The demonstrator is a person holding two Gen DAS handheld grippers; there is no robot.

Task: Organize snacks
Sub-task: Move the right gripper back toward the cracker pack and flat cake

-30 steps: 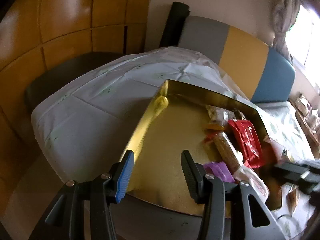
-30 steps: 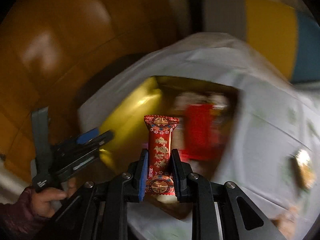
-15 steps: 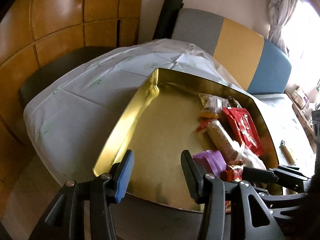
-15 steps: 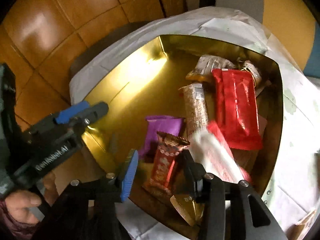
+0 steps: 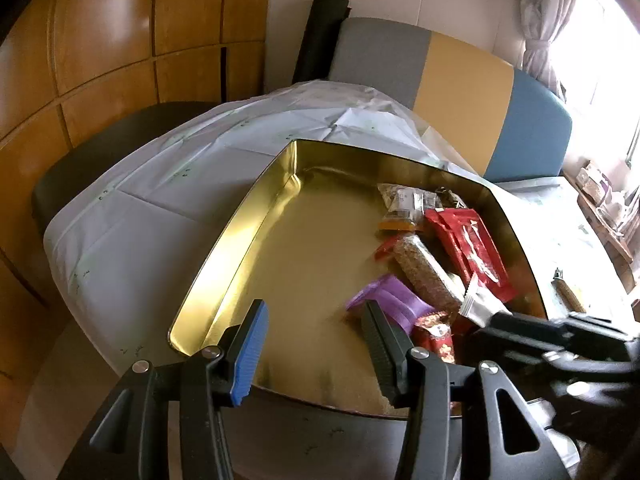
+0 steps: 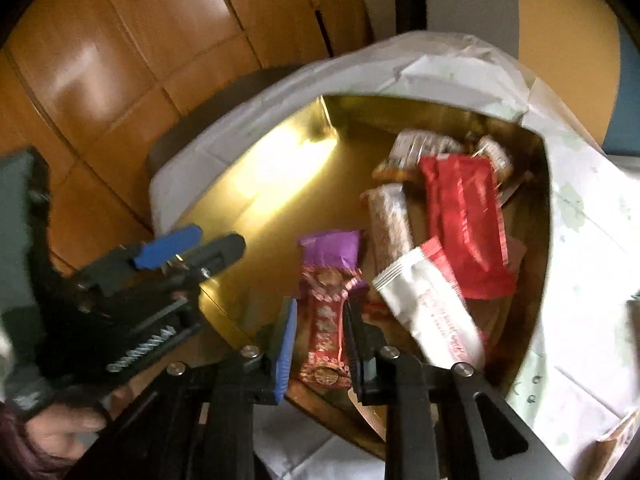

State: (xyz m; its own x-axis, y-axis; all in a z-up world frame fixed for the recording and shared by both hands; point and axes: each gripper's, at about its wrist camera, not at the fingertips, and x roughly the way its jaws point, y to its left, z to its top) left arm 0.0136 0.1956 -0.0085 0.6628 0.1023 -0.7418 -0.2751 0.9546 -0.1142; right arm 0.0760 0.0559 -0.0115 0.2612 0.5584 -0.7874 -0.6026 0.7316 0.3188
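Observation:
A gold tin tray (image 5: 240,236) (image 6: 256,184) on the white-covered table holds several snacks. A small red-and-gold patterned snack bar (image 6: 325,320) (image 5: 436,334) lies in the tray's near end, partly on a purple packet (image 6: 330,246) (image 5: 394,300). My right gripper (image 6: 320,344) is open with its jaws either side of the bar, apart from it. A long red packet (image 6: 460,216) (image 5: 470,248), a grain bar (image 6: 388,220) (image 5: 424,272) and a white-and-red sachet (image 6: 428,304) lie to the right. My left gripper (image 5: 314,344) is open and empty over the tray's near left rim.
The white tablecloth (image 5: 160,208) covers the table around the tray. A bench back in grey, yellow and blue (image 5: 460,84) stands behind, with wooden wall panels (image 5: 120,32) to the left. A small snack (image 5: 566,292) lies on the table right of the tray.
My right gripper carried the red-and-gold bar over the tray, opened and let it go; the bar now lies in the tray. My left gripper stayed open.

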